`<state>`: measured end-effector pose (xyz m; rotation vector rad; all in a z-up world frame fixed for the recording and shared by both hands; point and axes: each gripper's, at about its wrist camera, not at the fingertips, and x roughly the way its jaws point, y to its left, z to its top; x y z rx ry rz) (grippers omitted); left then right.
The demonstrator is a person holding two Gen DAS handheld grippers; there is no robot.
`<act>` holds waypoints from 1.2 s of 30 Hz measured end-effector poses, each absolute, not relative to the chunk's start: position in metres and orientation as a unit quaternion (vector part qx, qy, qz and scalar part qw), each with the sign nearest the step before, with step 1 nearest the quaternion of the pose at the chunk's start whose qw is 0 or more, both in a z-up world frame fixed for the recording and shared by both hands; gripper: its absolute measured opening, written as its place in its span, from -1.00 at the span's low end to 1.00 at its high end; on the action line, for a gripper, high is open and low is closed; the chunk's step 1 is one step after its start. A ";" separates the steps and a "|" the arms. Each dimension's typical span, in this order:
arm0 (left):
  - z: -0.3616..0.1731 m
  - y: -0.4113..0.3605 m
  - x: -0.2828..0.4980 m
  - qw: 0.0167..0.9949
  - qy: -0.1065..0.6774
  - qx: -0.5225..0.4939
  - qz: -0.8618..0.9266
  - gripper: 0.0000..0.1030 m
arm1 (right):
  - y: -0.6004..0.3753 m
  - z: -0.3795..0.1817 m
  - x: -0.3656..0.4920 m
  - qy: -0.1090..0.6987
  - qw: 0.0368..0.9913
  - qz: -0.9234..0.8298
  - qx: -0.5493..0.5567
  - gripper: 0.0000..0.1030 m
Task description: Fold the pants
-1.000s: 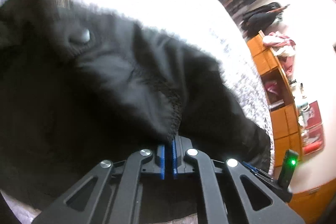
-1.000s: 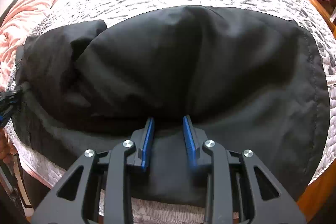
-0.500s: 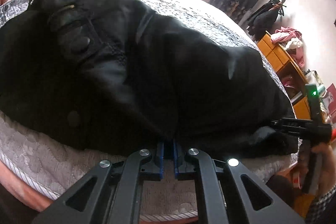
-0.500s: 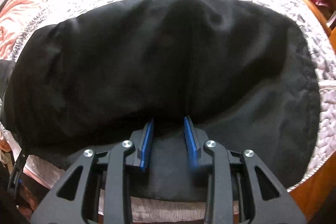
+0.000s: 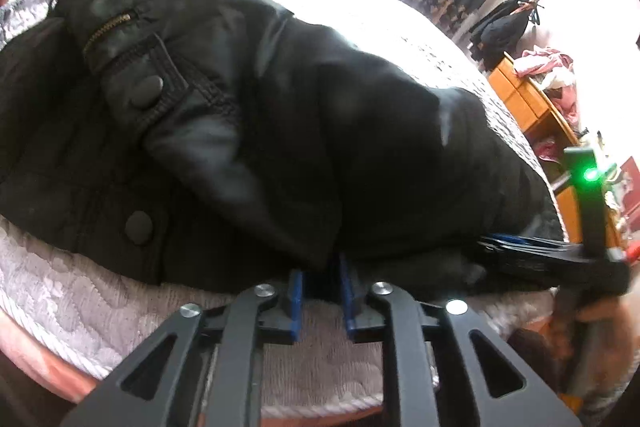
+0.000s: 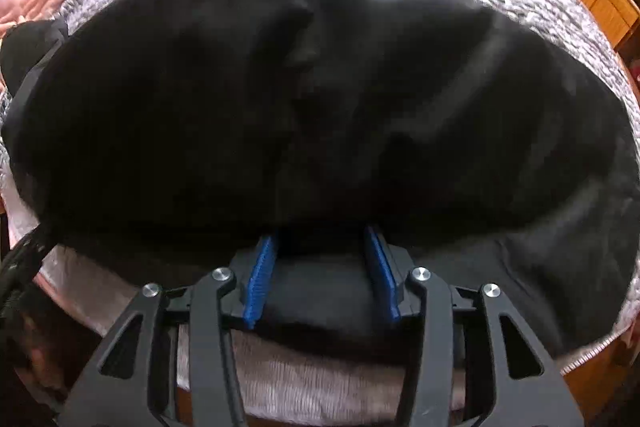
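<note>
Pants [image 5: 280, 131] lie in a dark, doubled heap on the quilt [image 5: 80, 291] of the bed, near its front edge. Cloth looks soft, limp and fairly thick, with a dull sheen that hints at a slick shell; it should drape and slump rather than hold a crease, so a fold will want smoothing. Stiffest places are the waistband, the snap [image 5: 147, 96] and the brass zip [image 5: 108, 27], and the hem edge near the front; those thick edges look the surest places to pinch.

Left gripper [image 5: 320, 291] has just been opening: its jaws stand a little apart at the front fold, with cloth at the tips. Right gripper [image 6: 320, 275] has also been opening, wider, astride a fold it no longer pinches.

No brand, label or readable writing shows.
</note>
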<state>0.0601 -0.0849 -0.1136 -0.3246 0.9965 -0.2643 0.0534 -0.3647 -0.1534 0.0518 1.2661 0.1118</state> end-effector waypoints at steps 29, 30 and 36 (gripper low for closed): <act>-0.082 0.050 0.132 0.855 0.420 -0.297 -0.057 -0.71 | -0.363 -0.153 0.045 0.593 0.804 0.029 0.028 -0.09; -0.073 0.048 0.118 0.865 0.404 -0.295 -0.043 -0.71 | -0.363 -0.153 0.045 0.593 0.804 0.030 0.028 -0.09; -0.069 0.039 0.050 0.889 0.381 -0.251 0.030 -0.70 | -0.361 -0.155 0.044 0.594 0.804 0.026 0.025 -0.08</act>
